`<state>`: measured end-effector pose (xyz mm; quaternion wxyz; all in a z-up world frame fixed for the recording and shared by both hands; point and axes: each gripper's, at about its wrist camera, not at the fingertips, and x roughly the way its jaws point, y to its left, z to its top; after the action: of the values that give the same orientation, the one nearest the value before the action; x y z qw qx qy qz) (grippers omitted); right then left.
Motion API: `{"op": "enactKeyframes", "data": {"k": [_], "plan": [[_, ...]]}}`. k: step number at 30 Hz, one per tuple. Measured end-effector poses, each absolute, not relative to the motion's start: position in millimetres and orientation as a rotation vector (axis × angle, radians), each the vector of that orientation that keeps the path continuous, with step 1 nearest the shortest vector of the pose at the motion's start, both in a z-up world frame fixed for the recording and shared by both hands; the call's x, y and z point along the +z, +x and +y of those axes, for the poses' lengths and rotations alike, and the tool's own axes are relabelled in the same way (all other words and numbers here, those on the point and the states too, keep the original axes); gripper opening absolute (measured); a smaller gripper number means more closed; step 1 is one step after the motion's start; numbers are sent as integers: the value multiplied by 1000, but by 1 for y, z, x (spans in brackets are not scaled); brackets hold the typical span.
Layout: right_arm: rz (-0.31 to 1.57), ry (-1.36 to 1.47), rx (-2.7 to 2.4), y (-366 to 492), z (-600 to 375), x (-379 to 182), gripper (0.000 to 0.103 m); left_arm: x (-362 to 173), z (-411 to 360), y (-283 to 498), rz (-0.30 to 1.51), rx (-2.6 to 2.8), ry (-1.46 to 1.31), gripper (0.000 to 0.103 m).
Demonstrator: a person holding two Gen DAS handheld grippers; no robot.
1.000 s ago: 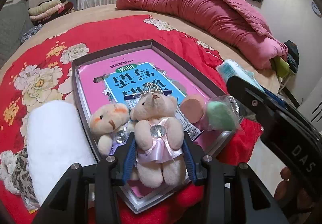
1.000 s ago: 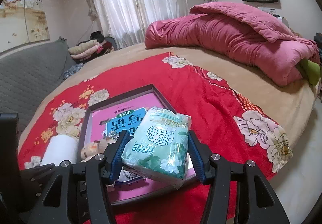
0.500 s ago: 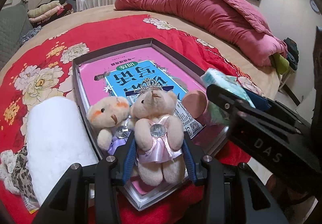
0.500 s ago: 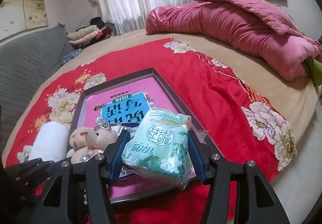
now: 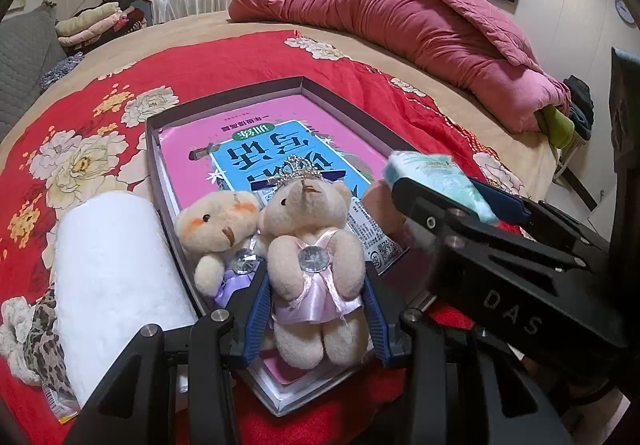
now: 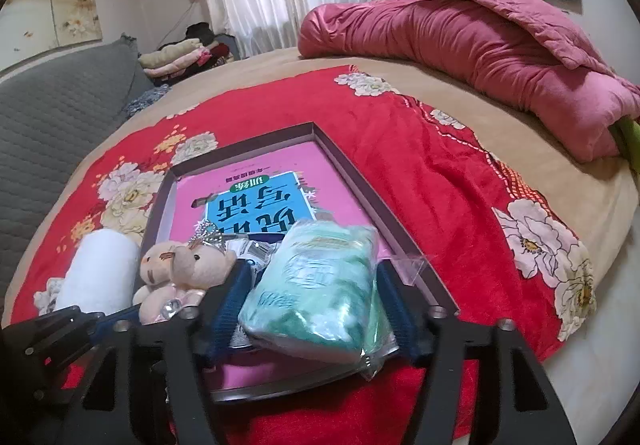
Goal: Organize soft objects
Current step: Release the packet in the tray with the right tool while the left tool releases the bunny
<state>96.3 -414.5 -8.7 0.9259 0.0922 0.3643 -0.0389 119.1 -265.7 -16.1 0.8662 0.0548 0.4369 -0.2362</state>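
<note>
Inventory, L to R, on bed [image 5: 224, 25] w/ red flower blanket [image 5: 208, 61]:

1. White roll [image 5: 112, 277], lying beside tray's left wall, outside it; long axis runs away from camera. Leopard-print cloth [image 5: 38, 321] at its near left end.
2. Tray [image 5: 224, 101], shallow, dark rim, w/ pink book [image 5: 248, 153] flat on its floor.
3. Small bear [image 5: 218, 229], orange cheeks, purple dress, inside tray at near left corner, leaning on bear no. 4.
4. Crowned bear [image 5: 310, 241], pink dress. Upright, long axis pointing away along the tongs, feet over tray's near rim. Left tongs [image 5: 316, 309] clenched on its hips, pads pressing both sides.
5. Printed packet [image 5: 372, 241], flat in tray behind crowned bear; only partly seen.
6. Green tissue pack [image 6: 320, 289], blurred. Sits between jaws of right tongs [image 6: 316, 309], over tray's near right corner; jaws opening, pads look clear of the pack now. Long axis roughly in line w/ tongs. Whether it rests on tray floor: can't tell.
7. Pink quilt [image 6: 480, 53], heaped at far right, well apart.

Key relation: both items are already over the tray. Bear lies dead ahead of left tongs, nearer that hand; likely needs only a release.
</note>
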Motion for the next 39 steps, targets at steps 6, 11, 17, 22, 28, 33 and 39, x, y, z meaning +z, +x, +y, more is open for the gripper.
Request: {"op": "enactKeyframes", "data": {"k": [6,11,17,22,28,33,39], "plan": [[739,195,-86,93,-416,-8,72,-16,-266,118,912,-492,123,43],[701,193,-104,86,-417,-2,73,-15,-266,118,912,-491,124,43],[670,207,-149,80,-425,2,74,-16,-267,118,914,-491,131,44],[672,216,-160,80,-428,1,74,-15,-268,118,917,-489,129,45],[672,213,-165,78,-429,2,74,-14,-267,119,920,-491,123,48],[674,215,-174,78,-430,1,74,-11,-263,117,909,-484,103,52],[672,216,-181,77,-430,1,74,-8,-260,118,909,-480,90,53]]}}
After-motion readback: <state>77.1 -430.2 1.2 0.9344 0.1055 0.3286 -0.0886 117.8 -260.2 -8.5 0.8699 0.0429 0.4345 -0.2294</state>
